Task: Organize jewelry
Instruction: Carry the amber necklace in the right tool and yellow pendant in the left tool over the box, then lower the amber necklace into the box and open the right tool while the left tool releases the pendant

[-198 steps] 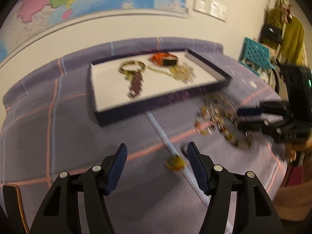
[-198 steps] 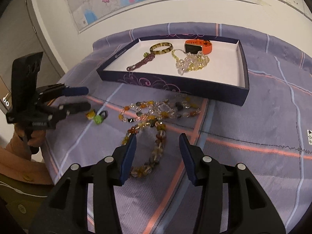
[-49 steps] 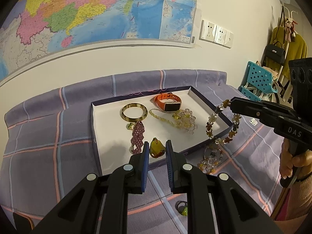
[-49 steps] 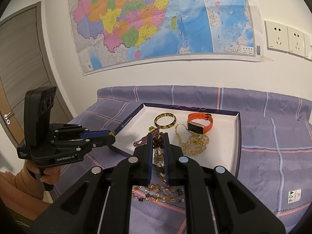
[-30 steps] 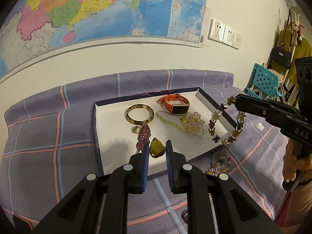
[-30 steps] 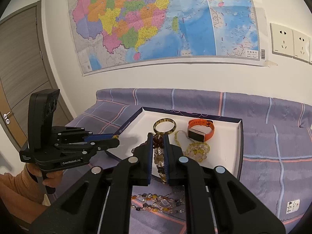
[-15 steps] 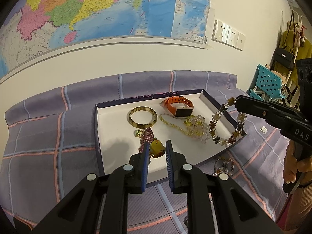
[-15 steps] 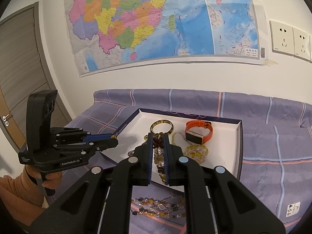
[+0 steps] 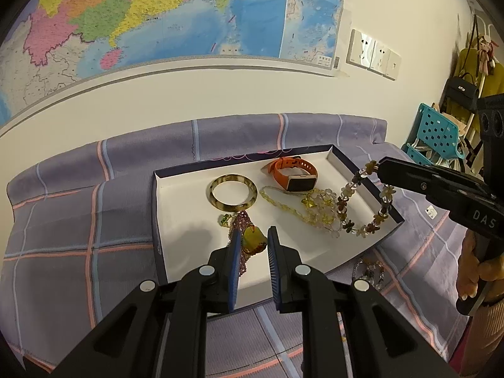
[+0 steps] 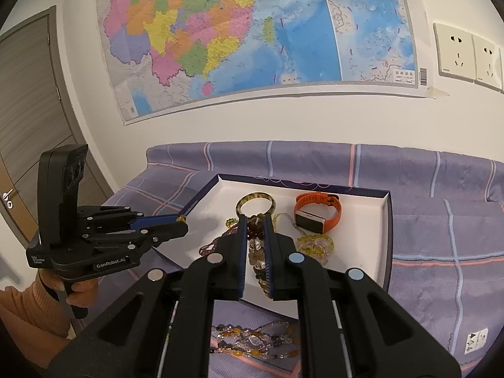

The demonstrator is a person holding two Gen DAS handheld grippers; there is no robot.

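A white tray with dark blue walls point(image 9: 315, 245) point(image 10: 386, 239) lies on the purple plaid cloth. It holds a horn bangle point(image 9: 232, 191), an orange watch point(image 9: 294, 176), a yellow bead chain point(image 9: 315, 208) and a purple chain. My left gripper point(image 9: 253, 242) is shut on a yellow pendant point(image 9: 253, 242) above the tray's near part. My right gripper point(image 10: 255, 230) point(image 9: 382, 170) is shut on a brown flower-bead necklace point(image 9: 362, 211) point(image 10: 255, 249), which hangs over the tray's right side.
Another beaded necklace point(image 10: 252, 343) point(image 9: 367, 271) lies on the cloth in front of the tray. A wall map and wall sockets point(image 9: 375, 53) are behind. A teal chair point(image 9: 436, 132) stands to the right, a door point(image 10: 28, 126) to the left.
Both grippers closed on their pieces, lifted them off the cloth and carried them over the tray. In the last second both drifted slightly further over it.
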